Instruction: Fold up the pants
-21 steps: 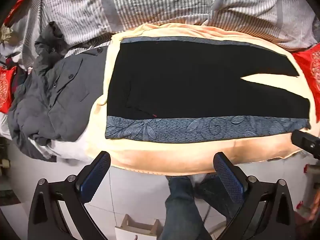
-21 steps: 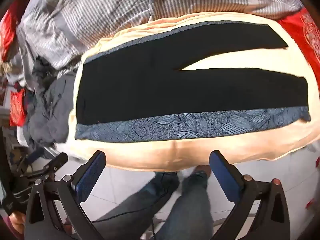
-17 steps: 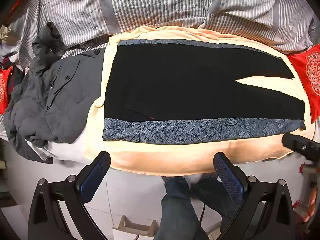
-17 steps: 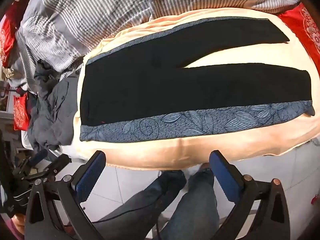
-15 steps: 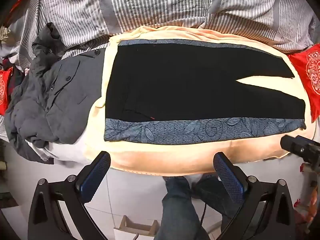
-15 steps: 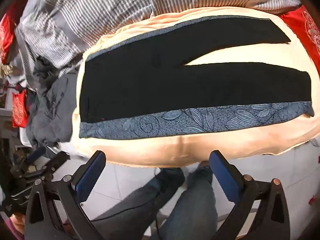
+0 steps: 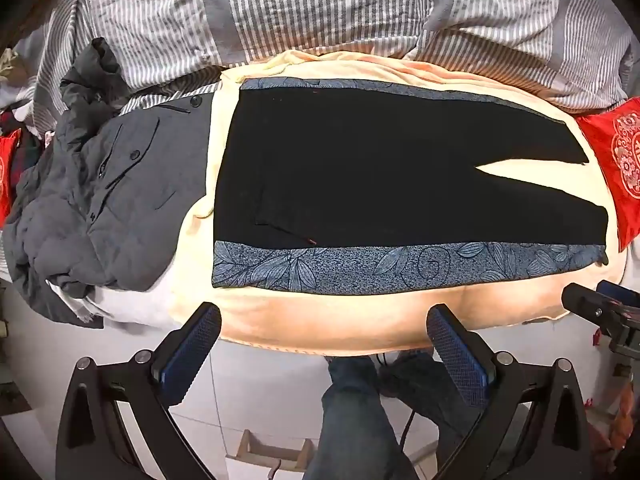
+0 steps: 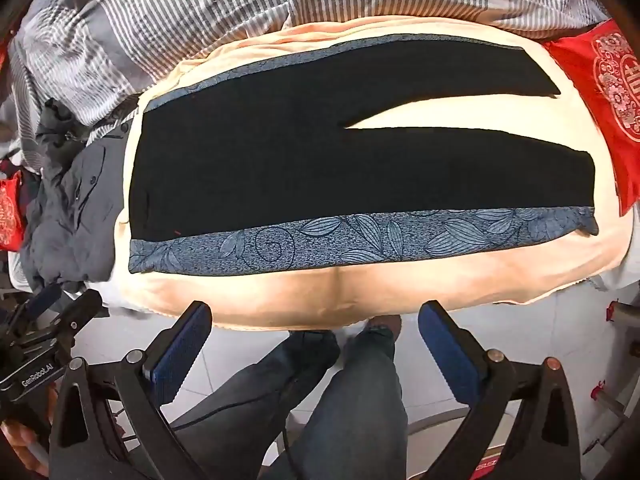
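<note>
Black pants point(image 7: 360, 168) with blue leaf-patterned side stripes point(image 7: 400, 266) lie flat and spread on a cream blanket point(image 7: 340, 320) on a bed, waist at the left, legs slightly apart pointing right. They also show in the right wrist view point(image 8: 320, 168). My left gripper point(image 7: 324, 344) is open and empty, held off the bed's near edge above the floor. My right gripper point(image 8: 314, 340) is open and empty, also in front of the near edge; it shows at the right edge of the left wrist view point(image 7: 600, 308).
A heap of grey jackets point(image 7: 92, 200) lies left of the pants. A striped duvet point(image 7: 320, 8) lies behind. A red cushion point(image 7: 618, 160) sits at the right. The person's legs point(image 8: 340, 400) stand on the tiled floor below; a small box point(image 7: 272, 456) is there.
Both grippers shifted only slightly in front of the bed; the view wobbled a little. The pants have not moved and both grippers stay open.
</note>
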A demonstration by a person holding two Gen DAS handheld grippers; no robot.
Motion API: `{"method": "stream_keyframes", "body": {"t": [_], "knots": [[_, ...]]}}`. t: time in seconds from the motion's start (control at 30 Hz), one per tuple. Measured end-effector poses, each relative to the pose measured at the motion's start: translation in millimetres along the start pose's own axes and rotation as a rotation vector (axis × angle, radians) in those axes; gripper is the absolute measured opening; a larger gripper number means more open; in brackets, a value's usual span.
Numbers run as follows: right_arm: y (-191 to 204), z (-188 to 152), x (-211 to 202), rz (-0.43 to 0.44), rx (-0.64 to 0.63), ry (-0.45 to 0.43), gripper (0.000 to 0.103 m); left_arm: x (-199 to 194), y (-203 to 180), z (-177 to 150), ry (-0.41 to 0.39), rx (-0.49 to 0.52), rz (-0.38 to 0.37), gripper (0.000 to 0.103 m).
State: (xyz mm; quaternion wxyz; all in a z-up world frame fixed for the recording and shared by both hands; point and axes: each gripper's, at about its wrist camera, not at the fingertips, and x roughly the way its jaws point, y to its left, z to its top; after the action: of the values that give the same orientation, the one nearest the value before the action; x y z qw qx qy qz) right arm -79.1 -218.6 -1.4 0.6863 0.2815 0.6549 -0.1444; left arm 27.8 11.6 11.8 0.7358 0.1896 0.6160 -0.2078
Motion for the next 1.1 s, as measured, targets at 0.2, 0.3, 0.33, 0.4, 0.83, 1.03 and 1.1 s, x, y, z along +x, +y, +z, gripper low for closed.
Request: {"method": "stream_keyframes", "body": {"t": [0.2, 0.3, 0.33, 0.4, 0.83, 1.03, 1.1], "knots": [[3.5, -1.9, -1.6, -0.013, 0.004, -0.009, 0.103, 4.0, 3.3, 1.5, 0.017, 0.001, -0.002, 0.103], [5.4, -2.5, -2.3, -0.021, 0.01, -0.012, 0.103, 3.9, 5.0, 3.2, 0.014, -0.004, -0.007, 0.103], [5.8, -2.4, -2.3, -0.023, 0.01, -0.012, 0.103, 3.4, 5.8, 3.7, 0.011, -0.004, -0.009, 0.103], [4.5, -2.8, -1.6, -0.025, 0.009, -0.013, 0.103, 2.6, 6.5, 4.2, 0.003, -0.003, -0.016, 0.103], [15.6, -4.0, -5.2, -0.039, -0.011, -0.018, 0.103, 0.2, 7.0, 3.3, -0.002, 0.024, -0.022, 0.103], [17.8, -5.7, -5.1, -0.042, -0.009, -0.017, 0.103, -0.7, 7.2, 1.4, -0.002, 0.034, -0.029, 0.103], [18.2, -7.6, -4.8, -0.042, -0.007, -0.016, 0.103, -0.8, 7.3, 1.1, -0.002, 0.034, -0.029, 0.103]]}}
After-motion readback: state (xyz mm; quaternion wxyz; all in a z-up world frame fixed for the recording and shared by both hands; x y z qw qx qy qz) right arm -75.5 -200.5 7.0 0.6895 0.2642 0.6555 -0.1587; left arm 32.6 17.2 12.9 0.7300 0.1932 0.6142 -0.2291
